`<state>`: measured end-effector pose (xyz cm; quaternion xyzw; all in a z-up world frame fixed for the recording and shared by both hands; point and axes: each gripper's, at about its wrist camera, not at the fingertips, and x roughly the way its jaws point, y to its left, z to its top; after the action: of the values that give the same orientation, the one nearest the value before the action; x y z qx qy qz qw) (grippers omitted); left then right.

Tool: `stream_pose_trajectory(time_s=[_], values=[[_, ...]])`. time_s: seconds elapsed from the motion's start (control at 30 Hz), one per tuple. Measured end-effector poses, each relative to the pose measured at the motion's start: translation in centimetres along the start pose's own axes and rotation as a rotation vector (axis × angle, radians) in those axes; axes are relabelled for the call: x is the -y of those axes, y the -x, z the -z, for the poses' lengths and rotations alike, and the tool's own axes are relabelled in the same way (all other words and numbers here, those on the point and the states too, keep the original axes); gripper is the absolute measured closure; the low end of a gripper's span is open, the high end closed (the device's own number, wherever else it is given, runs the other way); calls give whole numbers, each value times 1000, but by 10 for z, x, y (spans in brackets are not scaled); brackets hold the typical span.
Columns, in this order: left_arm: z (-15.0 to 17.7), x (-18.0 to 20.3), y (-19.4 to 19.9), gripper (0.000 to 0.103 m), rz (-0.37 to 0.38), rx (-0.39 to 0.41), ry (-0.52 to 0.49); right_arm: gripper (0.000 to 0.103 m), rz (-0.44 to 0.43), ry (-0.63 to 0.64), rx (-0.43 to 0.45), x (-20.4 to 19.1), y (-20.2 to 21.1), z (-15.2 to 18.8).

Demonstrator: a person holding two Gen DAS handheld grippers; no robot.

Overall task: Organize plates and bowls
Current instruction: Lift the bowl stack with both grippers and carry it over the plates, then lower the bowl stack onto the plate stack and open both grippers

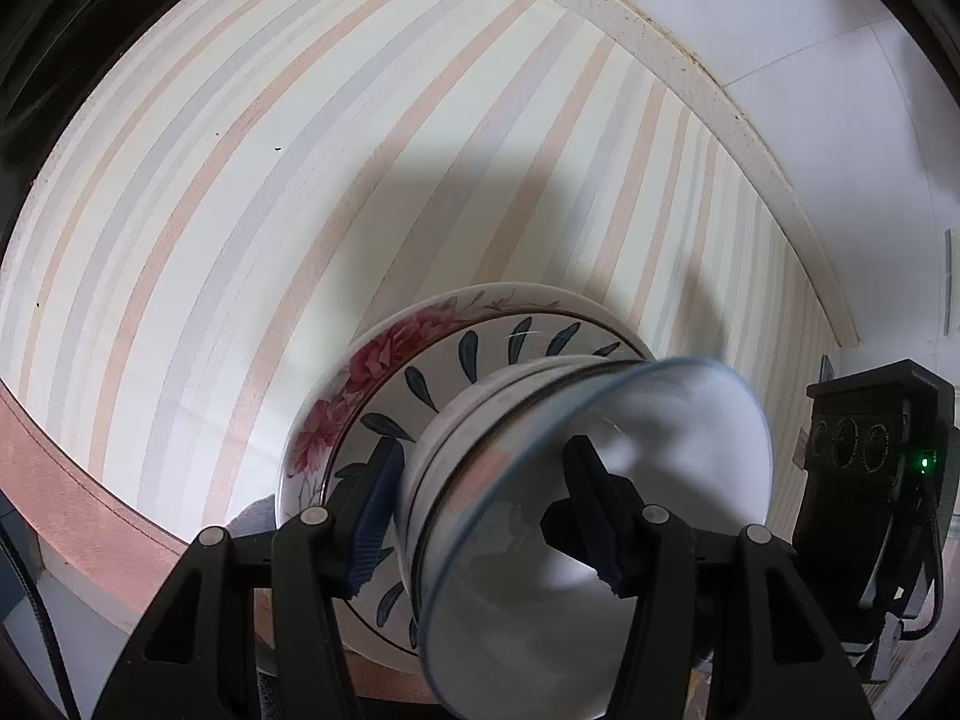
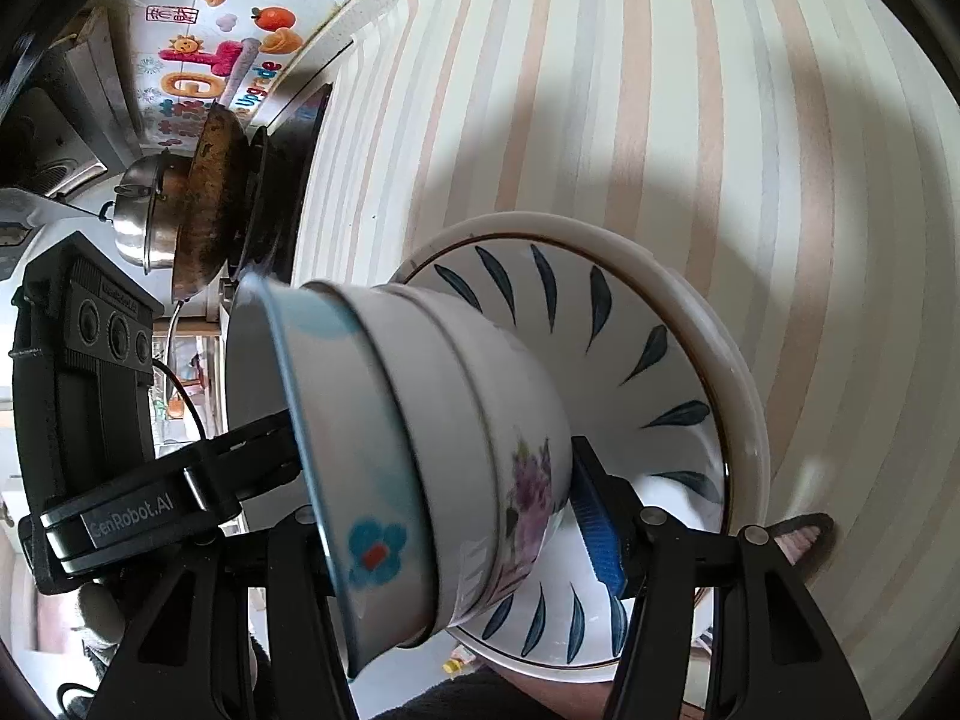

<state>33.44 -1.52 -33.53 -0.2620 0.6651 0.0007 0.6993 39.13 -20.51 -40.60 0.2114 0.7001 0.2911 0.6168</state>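
Bowls [image 2: 420, 450], nested on stacked plates [image 2: 660, 312] above the striped worktop [image 1: 180, 180], lie sideways between both tongs; left tongs [image 1: 480, 510] and right tongs [image 2: 444, 516] clamp opposite walls, half-open.

Domestic kitchen: a striped countertop [image 2: 660, 120] adjoins a stove [image 2: 288, 180] carrying a blackened wok [image 2: 210, 198] and steel pot [image 2: 144, 216], beneath a tiled wall [image 1: 810, 60]
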Motion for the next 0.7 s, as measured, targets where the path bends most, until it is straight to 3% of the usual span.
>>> stream_pose_trajectory(time_s=[0.27, 0.43, 0.6, 0.7], values=[[2, 7, 3, 51, -30, 21, -33, 43, 42, 2, 1, -7, -3, 0], [9, 11, 16, 52, -95, 68, -71, 43, 80, 31, 35, -16, 10, 5], [25, 18, 36, 51, -164, 131, -148, 43, 119, 41, 105, -24, 35, 17], [38, 17, 52, 49, -192, 166, -183, 35, 177, 59, 162, -34, 55, 32]])
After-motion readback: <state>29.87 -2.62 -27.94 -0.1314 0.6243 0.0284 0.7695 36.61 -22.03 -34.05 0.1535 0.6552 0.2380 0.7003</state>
